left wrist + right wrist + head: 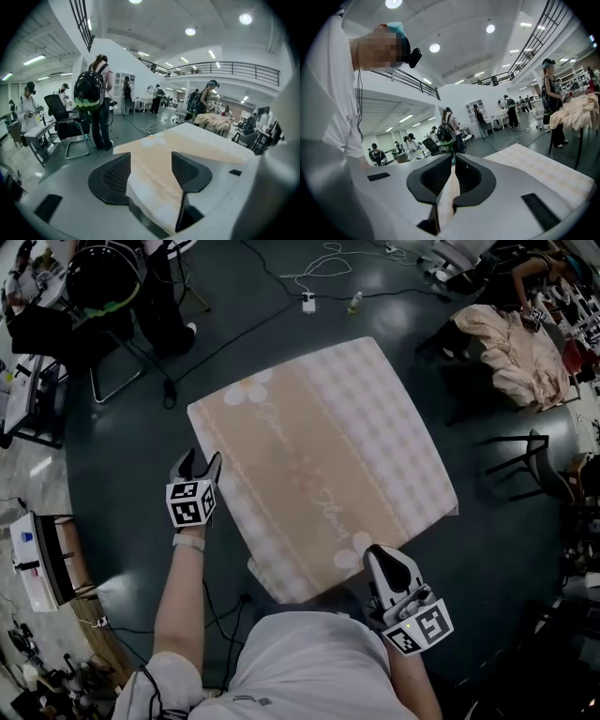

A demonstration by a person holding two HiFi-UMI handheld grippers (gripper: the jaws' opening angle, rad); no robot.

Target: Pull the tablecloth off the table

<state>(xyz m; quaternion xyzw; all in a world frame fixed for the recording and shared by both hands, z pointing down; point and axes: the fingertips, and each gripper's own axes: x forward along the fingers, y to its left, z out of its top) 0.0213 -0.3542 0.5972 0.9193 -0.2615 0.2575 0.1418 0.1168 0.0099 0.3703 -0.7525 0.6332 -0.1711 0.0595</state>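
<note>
— What sits closest in?
— The right tool (375,557). Its jaws are together, clamped on a fold of the tablecloth (328,456) at the near edge, just beside a printed daisy (350,556). The left tool (197,463) has its jaws apart at the cloth's side edge. That edge lies between them, unpressed.
— And the surface?
— The cloth lies flat and covers the worktop entirely. Around it is dark, glossy floor (122,484).
— Further out?
— Beyond the left tool there's a chair (57,107) and a person wearing a backpack (90,93). Cables (323,263) trail over the floor past the far corner. Beyond the right tool lies a heap of pale fabric (511,348). It's a big hall with a railed balcony (225,68).
— Which way does the cloth run?
— It's near square, set corner-on to the person. Its peach band (300,474) is the long line, slanting from the right tool's edge to the far edge ahead of the left tool, with checks on either side.
</note>
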